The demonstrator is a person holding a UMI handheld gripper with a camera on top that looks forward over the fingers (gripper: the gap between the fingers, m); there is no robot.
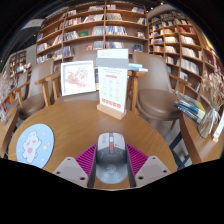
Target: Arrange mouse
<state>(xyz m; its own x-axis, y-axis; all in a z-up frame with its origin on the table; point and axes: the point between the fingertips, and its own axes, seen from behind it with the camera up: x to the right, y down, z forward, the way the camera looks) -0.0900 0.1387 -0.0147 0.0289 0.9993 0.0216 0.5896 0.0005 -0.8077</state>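
Observation:
A grey mouse with an orange mark near its wheel sits lengthwise between my two fingers. The magenta pads press against both its sides, so my gripper is shut on it. The mouse is held above the round wooden table. A light blue mouse mat with a cartoon print lies on the table to the left of the fingers.
A white standing sign stands on the table straight beyond the fingers. A framed picture stands further back to the left. A chair is at the right, and bookshelves line the back of the room.

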